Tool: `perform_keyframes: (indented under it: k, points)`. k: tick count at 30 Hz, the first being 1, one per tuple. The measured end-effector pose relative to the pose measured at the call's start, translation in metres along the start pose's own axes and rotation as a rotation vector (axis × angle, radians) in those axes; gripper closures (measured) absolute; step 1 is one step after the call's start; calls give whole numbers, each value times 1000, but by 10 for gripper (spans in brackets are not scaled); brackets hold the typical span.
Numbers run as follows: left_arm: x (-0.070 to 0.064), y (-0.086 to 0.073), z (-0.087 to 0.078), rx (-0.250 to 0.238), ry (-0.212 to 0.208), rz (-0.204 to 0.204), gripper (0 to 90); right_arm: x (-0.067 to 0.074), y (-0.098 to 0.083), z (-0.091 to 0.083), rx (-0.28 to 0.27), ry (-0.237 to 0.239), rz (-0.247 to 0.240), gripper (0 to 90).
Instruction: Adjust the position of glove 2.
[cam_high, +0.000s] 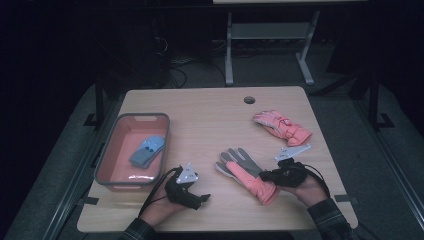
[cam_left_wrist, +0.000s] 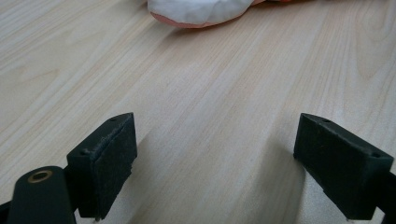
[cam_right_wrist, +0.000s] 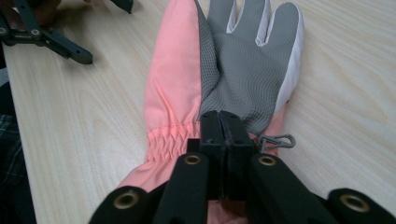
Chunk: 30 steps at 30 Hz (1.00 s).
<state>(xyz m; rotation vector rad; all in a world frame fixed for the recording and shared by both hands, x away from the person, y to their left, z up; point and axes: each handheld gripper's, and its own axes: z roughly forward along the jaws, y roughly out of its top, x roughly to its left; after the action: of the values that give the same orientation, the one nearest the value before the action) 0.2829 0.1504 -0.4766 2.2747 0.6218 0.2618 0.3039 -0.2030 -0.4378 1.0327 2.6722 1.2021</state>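
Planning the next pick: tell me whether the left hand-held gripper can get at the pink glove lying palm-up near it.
Probably yes. The left hand-held gripper is open and holds nothing, and bare table lies between it and the glove. But the right hand-held gripper is shut on the glove's wrist, so only the finger end is free.

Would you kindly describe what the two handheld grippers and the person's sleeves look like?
Both the left gripper and the right gripper are black, each topped by a grey three-cornered plate and trailing a black cable. Their jaws are flat black blocks on arms with brass-coloured rivets. The sleeves are dark plaid.

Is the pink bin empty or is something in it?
Not empty: a blue glove lies inside the pink bin, on its floor.
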Motion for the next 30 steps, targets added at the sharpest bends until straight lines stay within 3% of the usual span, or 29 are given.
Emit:
perform_keyframes:
  k: [13,18,25,30]
  points:
    - [0,0,0,0,1,6,126,-5,12,-8,-43,-6,-20,605]
    - [1,0,0,0,1,7,126,-16,21,-13,-54,-36,-38,547]
    - [0,0,0,0,-5,3,125,-29,34,-25,-61,-90,-41,533]
    - [0,1,1,1,-7,3,125,-48,39,-31,-65,-121,-28,511]
